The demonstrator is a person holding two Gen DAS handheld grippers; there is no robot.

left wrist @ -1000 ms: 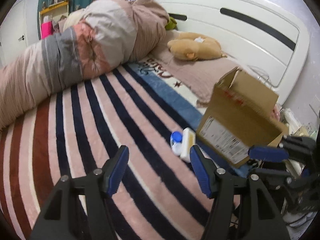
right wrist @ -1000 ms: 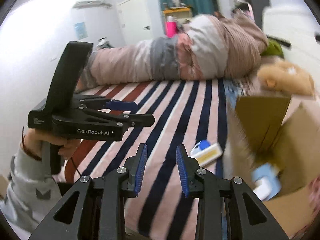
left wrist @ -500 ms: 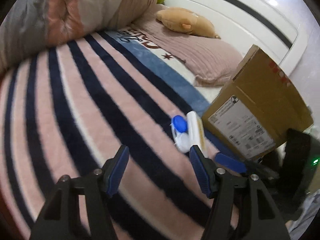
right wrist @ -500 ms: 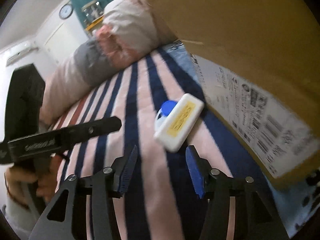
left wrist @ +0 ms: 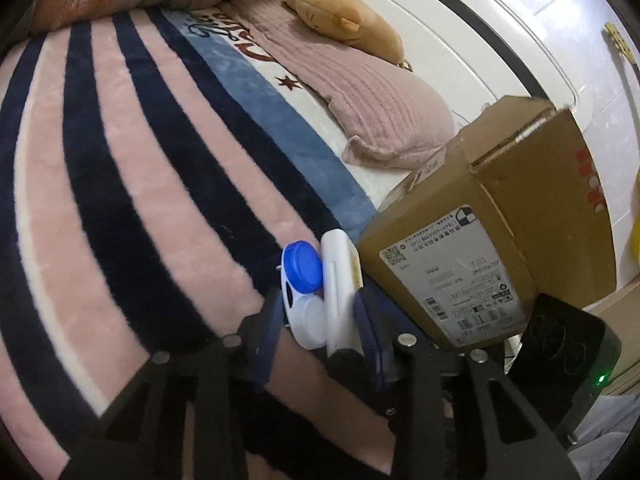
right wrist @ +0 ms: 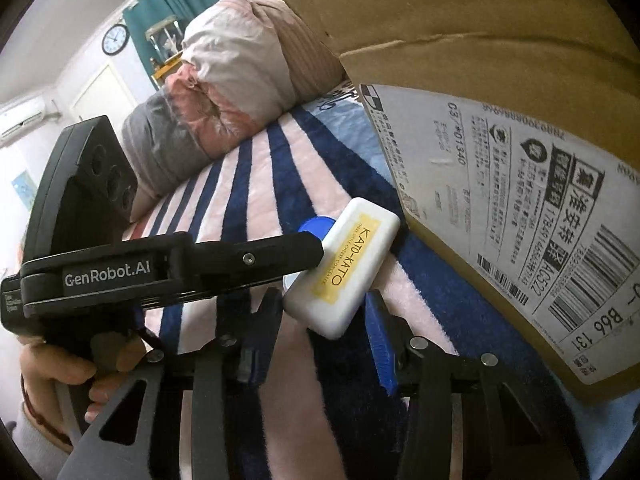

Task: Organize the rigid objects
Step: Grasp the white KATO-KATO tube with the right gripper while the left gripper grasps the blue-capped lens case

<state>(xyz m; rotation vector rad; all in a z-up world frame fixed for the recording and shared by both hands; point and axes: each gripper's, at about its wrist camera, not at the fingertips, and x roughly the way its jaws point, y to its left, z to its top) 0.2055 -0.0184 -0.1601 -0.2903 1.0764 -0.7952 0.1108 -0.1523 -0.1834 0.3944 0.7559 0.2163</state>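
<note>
A white flat case with a yellow label (right wrist: 344, 268) lies on the striped blanket beside a white contact-lens holder with a blue cap (left wrist: 301, 266). In the left wrist view my left gripper (left wrist: 320, 336) is closed around both the holder and the white case (left wrist: 338, 280), with its blue pads touching their sides. My right gripper (right wrist: 326, 336) is open, and the case's near end lies between its fingers. The left gripper's body (right wrist: 172, 268) reaches in from the left to the case.
A cardboard box (left wrist: 520, 216) with a shipping label (right wrist: 520, 208) stands right beside the objects. A pink pillow (left wrist: 360, 92), a tan plush toy (left wrist: 344, 20), a rolled duvet (right wrist: 224, 88) and the white headboard (left wrist: 500, 32) lie beyond.
Both grippers moved forward to the objects. My left gripper's fingers closed in around the lens holder and case. My right gripper opened wider and now straddles the case's end.
</note>
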